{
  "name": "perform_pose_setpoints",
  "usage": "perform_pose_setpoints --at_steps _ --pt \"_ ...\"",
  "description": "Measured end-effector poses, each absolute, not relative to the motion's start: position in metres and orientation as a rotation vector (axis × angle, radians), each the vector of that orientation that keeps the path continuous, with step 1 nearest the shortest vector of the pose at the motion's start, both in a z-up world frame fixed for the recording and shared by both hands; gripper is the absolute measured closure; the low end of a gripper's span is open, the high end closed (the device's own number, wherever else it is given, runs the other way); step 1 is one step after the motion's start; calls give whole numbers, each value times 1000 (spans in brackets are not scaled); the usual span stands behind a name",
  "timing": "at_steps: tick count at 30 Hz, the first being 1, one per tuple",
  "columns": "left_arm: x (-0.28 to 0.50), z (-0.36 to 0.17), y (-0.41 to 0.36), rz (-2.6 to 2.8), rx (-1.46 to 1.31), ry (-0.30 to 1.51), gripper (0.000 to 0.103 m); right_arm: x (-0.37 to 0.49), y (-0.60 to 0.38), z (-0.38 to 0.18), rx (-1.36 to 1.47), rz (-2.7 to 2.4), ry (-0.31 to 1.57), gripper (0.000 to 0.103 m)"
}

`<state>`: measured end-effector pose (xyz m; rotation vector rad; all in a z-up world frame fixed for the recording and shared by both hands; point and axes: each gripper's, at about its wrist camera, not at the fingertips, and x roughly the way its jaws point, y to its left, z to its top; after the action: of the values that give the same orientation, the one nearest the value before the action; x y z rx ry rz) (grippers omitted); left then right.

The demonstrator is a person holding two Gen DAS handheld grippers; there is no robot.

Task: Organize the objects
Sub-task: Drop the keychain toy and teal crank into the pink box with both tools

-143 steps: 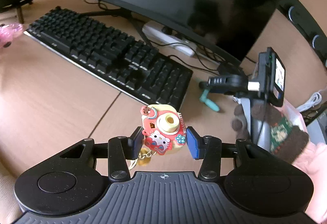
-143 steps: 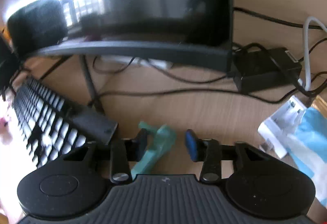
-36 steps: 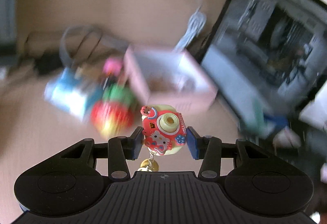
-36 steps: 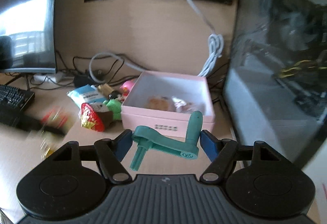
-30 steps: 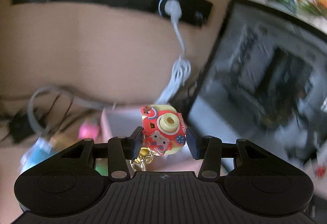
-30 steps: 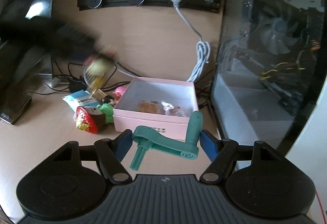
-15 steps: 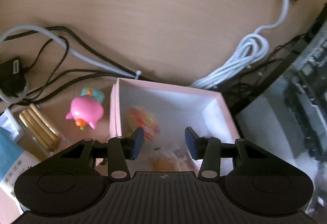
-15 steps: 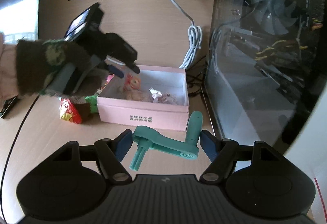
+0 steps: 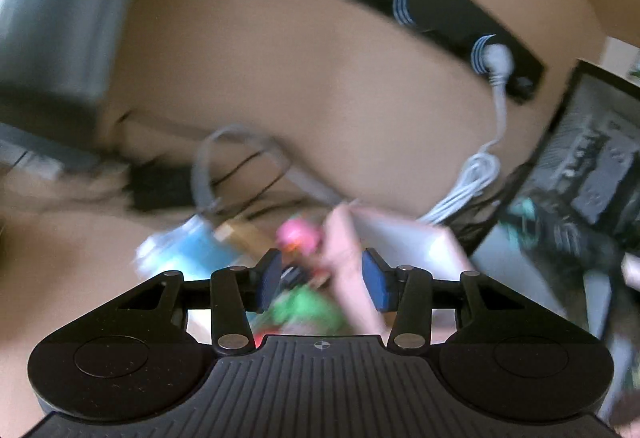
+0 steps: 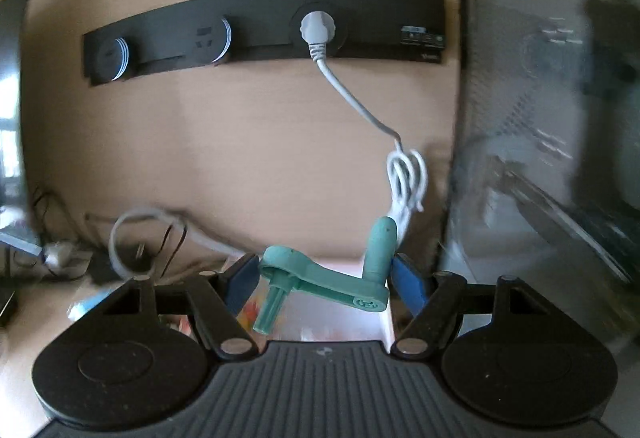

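The right gripper (image 10: 322, 280) holds a teal plastic crank handle (image 10: 326, 278) crosswise between its blue pads, jaws set wide and pressing on its two ends. The crank's long arm runs roughly level from pad to pad, its knob standing up at the right pad and its short shaft pointing down near the left one. Directly below and just ahead of these jaws lies the pink box (image 10: 344, 312); only a pale strip of its wall and inside shows between the fingers, so how well the crank is centred over the opening is hard to tell. The move to come appears to be a drop, and it turns on that relation: box beneath, crank lying across.

The left gripper (image 9: 322, 280) is empty, its jaws standing part open with nothing between the pads. Its view is heavily blurred; the pink box (image 9: 416, 238) sits just beyond its tips, with a pink toy (image 9: 300, 236) and a blue packet (image 9: 192, 250) beside the box's left wall. The right hand is the one placed to deliver.
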<state>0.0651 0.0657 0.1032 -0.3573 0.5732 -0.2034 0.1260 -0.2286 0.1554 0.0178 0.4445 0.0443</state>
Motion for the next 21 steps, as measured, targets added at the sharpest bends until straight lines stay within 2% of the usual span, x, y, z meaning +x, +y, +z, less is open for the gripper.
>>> perform_pose_setpoints --at_steps 3,5,7,12,21 --pt "52 90 89 -171 -363 663 54 143 -229 152 94 19 472 29" --pt "49 87 97 -200 -323 699 54 134 -225 147 125 36 479 22" --pt "53 91 93 -259 -282 714 54 119 -217 136 106 54 500 21" --pt "99 101 56 -380 -204 790 54 76 -200 108 46 84 608 21" --pt "177 65 -4 -385 111 1026 53 6 -200 79 5 50 743 16"
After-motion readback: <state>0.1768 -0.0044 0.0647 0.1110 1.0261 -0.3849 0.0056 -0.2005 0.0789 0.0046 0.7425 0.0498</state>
